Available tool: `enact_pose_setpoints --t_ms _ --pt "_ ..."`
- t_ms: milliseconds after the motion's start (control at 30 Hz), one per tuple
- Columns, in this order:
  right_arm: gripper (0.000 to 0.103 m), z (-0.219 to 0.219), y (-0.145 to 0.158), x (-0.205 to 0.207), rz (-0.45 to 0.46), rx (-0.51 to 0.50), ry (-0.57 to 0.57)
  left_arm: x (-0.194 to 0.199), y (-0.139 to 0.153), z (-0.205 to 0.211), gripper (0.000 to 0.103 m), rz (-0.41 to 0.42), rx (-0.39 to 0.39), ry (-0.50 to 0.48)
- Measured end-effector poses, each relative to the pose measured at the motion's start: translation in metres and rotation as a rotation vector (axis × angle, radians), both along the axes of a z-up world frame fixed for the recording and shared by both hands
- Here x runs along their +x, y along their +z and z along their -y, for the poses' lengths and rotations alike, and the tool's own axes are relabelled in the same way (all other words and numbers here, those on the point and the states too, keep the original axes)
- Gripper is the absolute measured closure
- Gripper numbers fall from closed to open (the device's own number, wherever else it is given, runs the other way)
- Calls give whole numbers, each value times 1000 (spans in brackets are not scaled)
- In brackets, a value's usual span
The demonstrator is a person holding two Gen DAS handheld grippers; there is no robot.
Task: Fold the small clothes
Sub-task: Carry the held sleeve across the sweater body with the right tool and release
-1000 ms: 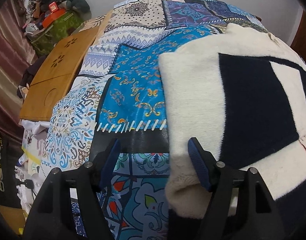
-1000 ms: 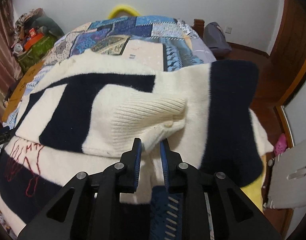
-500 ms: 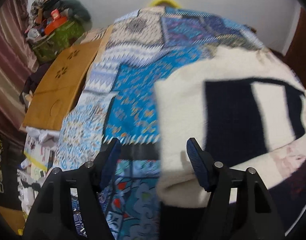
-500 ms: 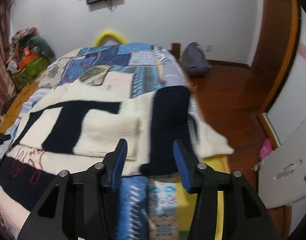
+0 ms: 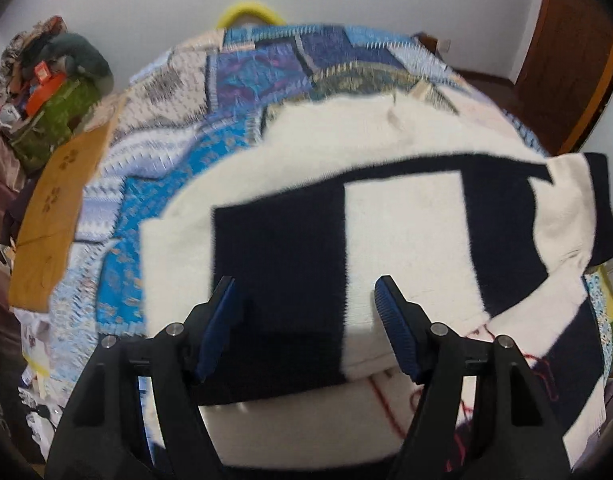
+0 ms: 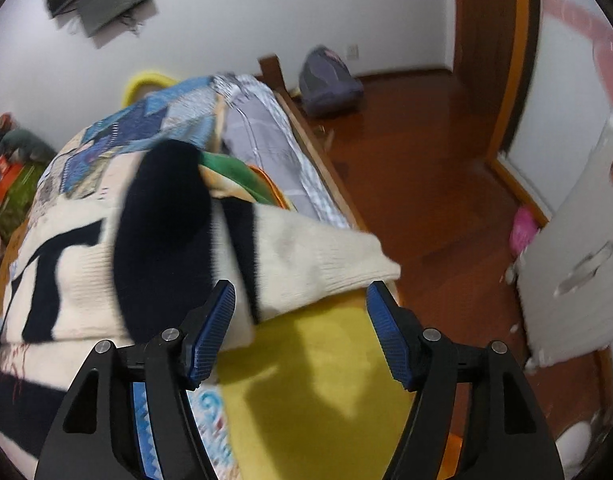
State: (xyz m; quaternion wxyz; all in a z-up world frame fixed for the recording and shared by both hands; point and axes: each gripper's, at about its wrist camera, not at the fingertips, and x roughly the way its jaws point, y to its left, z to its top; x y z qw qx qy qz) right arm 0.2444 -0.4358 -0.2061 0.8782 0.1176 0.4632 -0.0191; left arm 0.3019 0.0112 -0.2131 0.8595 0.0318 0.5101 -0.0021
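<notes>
A cream-and-navy knitted sweater (image 5: 402,240) is laid flat on the patchwork-quilted bed (image 5: 242,92) for folding, both the left tool (image 5: 304,326) and the right tool (image 6: 300,330) held open and empty, the right's jaws having just been opening.

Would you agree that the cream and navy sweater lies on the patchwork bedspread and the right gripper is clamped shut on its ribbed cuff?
Not quite. The right gripper is not clamped on the ribbed cuff: the right wrist view shows its jaws have just been opening, with nothing pinched between the pads. The cream and navy sweater does lie on the patchwork bedspread.
</notes>
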Motion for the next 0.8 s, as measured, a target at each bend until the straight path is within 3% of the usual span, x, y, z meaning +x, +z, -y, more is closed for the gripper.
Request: enact_pose_setpoints --t_ms 67,267,333,433,467,500,633,800 --pt "38 6 -14 11 -28 27 -19 3 -11 2 33 -27 -1 9" --pt "39 10 -38 31 -59 128 -13 2 -17 9 32 -5 21 5" --pt "51 13 -43 31 -55 182 -15 2 -18 10 32 -2 27 1" --pt "77 13 -43 27 -45 214 3 3 -19 10 32 3 20 4" --pt "87 10 -40 24 -38 198 15 3 -20 10 32 3 17 5" --pt "91 9 -39 22 -37 183 20 3 -20 9 32 4 17 5" --pt "94 6 -17 15 5 122 19 3 -20 8 32 6 21 -2" --pt "94 15 47 -2 150 35 -33 2 -19 8 32 8 23 -2"
